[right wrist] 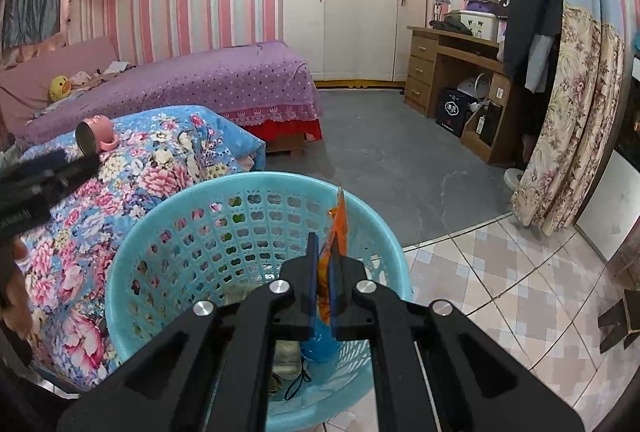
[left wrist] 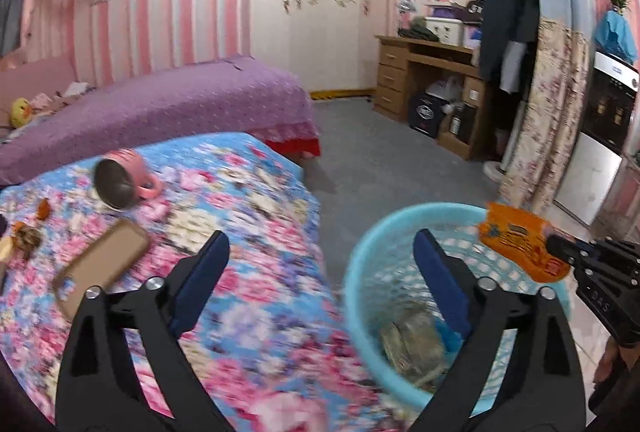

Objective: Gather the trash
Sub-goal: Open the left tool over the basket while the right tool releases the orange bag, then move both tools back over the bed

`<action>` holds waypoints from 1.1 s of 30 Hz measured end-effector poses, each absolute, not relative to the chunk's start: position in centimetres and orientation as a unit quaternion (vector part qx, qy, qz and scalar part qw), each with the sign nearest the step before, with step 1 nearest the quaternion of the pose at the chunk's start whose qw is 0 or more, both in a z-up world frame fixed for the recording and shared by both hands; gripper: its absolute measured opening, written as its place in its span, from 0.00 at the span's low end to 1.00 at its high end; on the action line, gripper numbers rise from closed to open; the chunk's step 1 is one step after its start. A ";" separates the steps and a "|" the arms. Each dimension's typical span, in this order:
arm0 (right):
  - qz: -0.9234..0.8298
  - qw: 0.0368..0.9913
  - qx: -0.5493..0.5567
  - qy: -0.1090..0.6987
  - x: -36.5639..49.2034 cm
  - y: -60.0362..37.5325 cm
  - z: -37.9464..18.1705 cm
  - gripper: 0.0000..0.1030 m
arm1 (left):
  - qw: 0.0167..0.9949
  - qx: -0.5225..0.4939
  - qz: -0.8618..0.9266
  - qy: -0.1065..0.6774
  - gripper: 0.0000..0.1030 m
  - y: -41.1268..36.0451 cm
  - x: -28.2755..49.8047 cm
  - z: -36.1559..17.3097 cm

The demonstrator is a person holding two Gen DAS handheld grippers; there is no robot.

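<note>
basket (right wrist: 168, 232): light blue, lattice of holes in the wall
wrapper (left wrist: 516, 242): orange with printed markings
claw fingers (left wrist: 202, 272): black frame, dark blue pads
floral cover (right wrist: 160, 168): blue ground, pink and white flowers
mug (left wrist: 124, 176): pink outside, dark metallic inside
bedspread (right wrist: 224, 76): purple with small dots
walls (right wrist: 192, 16): pink and white stripes
floor tiles (right wrist: 520, 272): pale pink and cream

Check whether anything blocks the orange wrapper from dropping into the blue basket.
Nothing visible does. The right gripper holds the orange wrapper over the open blue basket, with only trash at the bottom below it. The left gripper is open and beside it, not underneath.
</note>
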State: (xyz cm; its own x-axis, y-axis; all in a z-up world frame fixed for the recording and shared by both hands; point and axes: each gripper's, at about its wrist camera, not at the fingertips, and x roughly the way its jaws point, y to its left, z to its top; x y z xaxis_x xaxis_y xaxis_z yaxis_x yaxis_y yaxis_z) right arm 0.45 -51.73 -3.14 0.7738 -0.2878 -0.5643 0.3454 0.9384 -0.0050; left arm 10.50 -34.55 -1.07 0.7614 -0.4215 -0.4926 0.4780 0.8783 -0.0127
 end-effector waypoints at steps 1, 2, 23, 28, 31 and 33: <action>-0.171 0.940 0.047 0.291 0.7 -51.6 -3.3 0.04 | 0.939 0.054 -0.234 0.247 0.90 -33.8 10.8 -0.9; -0.172 0.940 0.047 0.291 0.8 -51.6 -3.4 0.05 | 0.940 0.049 -0.229 0.247 0.90 -33.1 11.0 -0.7; -0.241 0.934 0.048 0.259 4.7 -47.9 -2.5 0.95 | 0.961 0.024 -0.144 0.233 0.95 -19.9 12.3 2.1; -0.230 0.941 0.045 0.243 5.9 -45.4 -0.4 0.96 | 0.966 0.023 -0.128 0.225 0.95 -16.8 12.4 3.2; -0.219 0.947 0.036 0.233 6.3 -43.6 0.6 0.96 | 0.968 0.031 -0.116 0.219 0.95 -15.0 12.6 3.6; -0.212 0.950 0.028 0.228 6.8 -42.2 1.2 0.96 | 0.970 0.033 -0.106 0.217 0.95 -13.8 12.9 3.6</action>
